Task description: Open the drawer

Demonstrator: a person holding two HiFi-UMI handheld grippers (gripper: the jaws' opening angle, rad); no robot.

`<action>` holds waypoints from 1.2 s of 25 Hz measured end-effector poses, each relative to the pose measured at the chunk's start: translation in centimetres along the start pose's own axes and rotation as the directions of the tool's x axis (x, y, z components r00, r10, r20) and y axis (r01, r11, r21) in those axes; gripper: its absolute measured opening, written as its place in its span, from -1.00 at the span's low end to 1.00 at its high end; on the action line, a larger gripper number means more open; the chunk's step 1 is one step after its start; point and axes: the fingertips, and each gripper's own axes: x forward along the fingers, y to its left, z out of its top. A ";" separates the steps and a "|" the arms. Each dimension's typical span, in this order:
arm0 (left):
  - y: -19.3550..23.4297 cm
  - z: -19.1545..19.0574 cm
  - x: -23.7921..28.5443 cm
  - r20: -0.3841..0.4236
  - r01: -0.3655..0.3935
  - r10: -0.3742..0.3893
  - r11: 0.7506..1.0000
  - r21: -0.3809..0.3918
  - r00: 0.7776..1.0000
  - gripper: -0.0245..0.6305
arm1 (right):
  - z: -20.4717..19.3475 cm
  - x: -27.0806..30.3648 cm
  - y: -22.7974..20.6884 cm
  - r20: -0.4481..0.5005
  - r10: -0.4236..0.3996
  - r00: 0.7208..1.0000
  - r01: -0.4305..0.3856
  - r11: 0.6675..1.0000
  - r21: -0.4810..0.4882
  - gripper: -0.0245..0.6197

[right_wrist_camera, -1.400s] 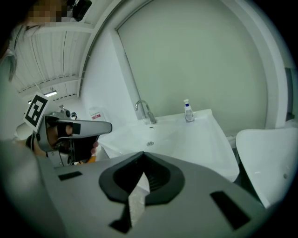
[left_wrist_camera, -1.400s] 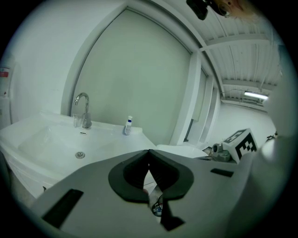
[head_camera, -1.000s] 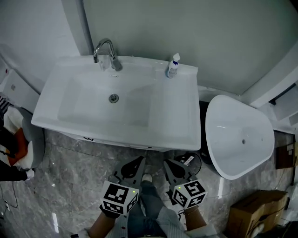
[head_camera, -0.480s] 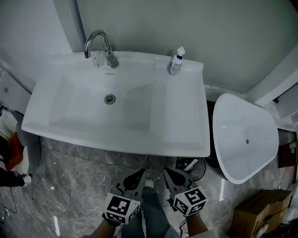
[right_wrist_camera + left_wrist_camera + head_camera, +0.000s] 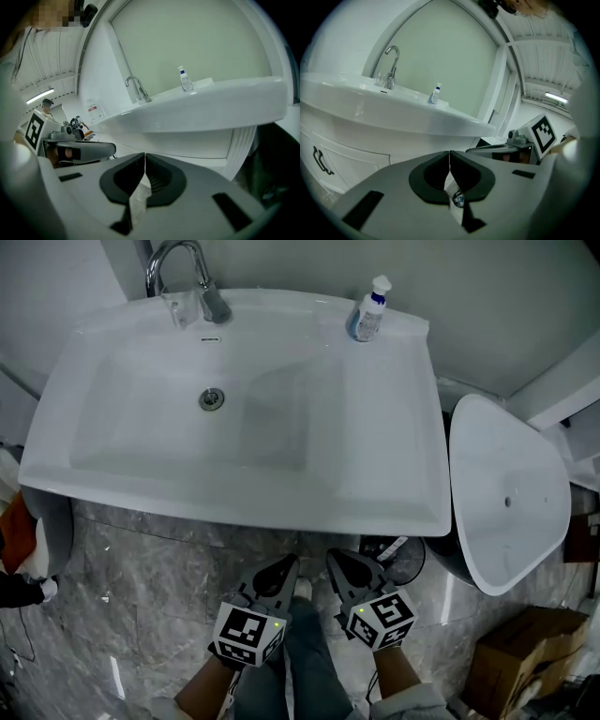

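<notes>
Drawer [image 5: 344,161] ahead-left of closed left tool [image 5: 449,155], apart

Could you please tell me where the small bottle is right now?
In the head view, the bottle stands on the back rim of the sink, at its right corner, well right of the faucet.

Your sink [image 5: 234,427], filling the upper middle of the head view, looks like glossy white ceramic. The tap [image 5: 178,268] at the upper left is polished metal. The bottle [image 5: 370,313] at the top looks like clear plastic. Along the bottom, the floor [image 5: 141,568] is polished grey veined stone. The box [image 5: 511,662] at the lower right is matt brown cardboard. Your left gripper [image 5: 289,565] and right gripper [image 5: 334,559] are matt grey plastic. The drawer front [image 5: 356,159], at the lower left of the left gripper view, is smooth white.
</notes>
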 end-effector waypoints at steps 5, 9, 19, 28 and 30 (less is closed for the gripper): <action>1.8 -3.6 2.3 -0.046 -0.015 0.016 1.000 0.012 0.999 -0.87 | -3.4 2.5 -1.1 -0.064 0.015 0.998 -0.018 0.999 -0.041 -0.89; 3.1 -5.5 4.2 -0.060 -0.022 0.024 0.999 0.026 0.998 -0.87 | -5.7 4.2 -2.1 -0.107 0.023 0.994 -0.028 0.998 -0.050 -0.89; 5.4 -9.6 7.9 -0.156 0.022 -0.010 0.997 0.074 0.988 -0.77 | -8.4 7.4 -5.5 -0.152 -0.016 0.988 0.009 0.999 -0.048 -0.69; 6.1 -11.6 11.4 -0.224 0.041 -0.007 0.989 0.144 0.975 -0.60 | -10.3 9.5 -7.0 -0.205 -0.066 0.977 0.029 0.983 -0.179 -0.61; 6.2 -12.2 12.0 -0.241 0.046 -0.004 0.985 0.169 0.971 -0.60 | -10.5 9.9 -7.0 -0.210 -0.065 0.975 0.021 0.979 -0.202 -0.61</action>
